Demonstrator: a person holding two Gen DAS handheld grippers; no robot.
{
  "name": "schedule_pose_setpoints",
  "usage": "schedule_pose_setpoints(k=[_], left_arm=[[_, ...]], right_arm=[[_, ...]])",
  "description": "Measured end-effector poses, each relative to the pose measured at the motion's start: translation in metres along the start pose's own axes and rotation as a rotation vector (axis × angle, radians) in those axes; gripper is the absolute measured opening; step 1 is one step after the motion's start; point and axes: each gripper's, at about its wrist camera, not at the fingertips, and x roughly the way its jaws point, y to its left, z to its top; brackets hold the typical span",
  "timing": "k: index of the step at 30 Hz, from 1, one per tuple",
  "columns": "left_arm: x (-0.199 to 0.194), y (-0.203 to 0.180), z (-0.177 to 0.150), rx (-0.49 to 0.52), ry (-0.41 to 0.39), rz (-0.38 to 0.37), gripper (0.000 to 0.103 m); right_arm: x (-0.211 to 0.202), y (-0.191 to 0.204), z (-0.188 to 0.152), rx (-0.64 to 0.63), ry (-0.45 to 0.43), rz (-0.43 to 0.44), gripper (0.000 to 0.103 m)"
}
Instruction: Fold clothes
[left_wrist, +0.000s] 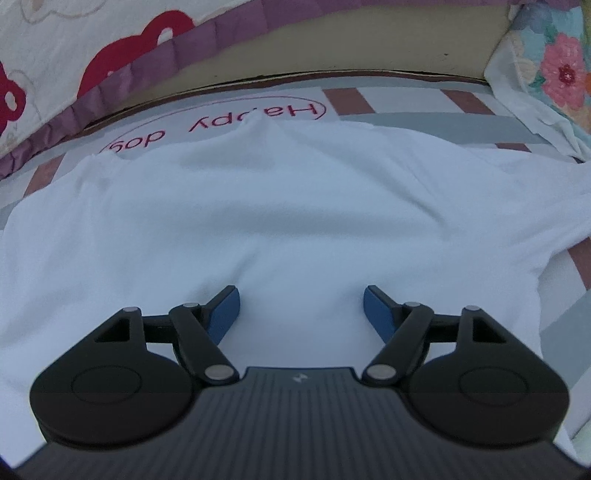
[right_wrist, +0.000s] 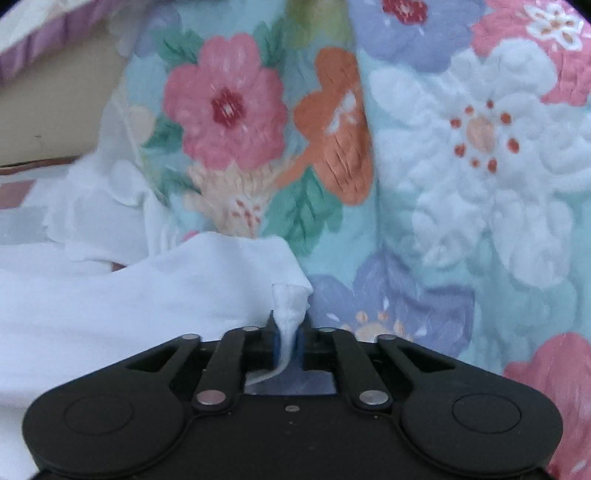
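Now the right hand-held gripper (right_wrist: 288, 341) pinched a corner of the soft white cotton shirt (right_wrist: 110, 295), which stretched away toward nine o'clock. Meanwhile the left hand-held gripper (left_wrist: 301, 308) hung spread over the shirt's middle, holding nothing.

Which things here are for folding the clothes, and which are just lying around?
For the job:
white garment
right gripper, pinching the garment's corner
left gripper, open over it

Just lying about:
flowery quilt
purple-frilled pillow
striped "Happy dog" sheet
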Motion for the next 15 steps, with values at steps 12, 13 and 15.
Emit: schedule_pose_setpoints(k=[12,13,15], left_arm=[[0.005,0.049,0.015,-0.071,-0.042,0.012,0.075],[0.004,0.055,0.015,-0.070,-0.048,0.019,0.075],[0.003,0.069,0.012,-0.063,-0.058,0.032,0.075]], right_arm=[[-0.087,0.147,0.046,-0.108,-0.132,0.665,0.040],[-0.090,0.164,0.045,-0.104,-0.100,0.720,0.040],[-0.093,0.199,0.043,-0.100,-0.030,0.805,0.042]])
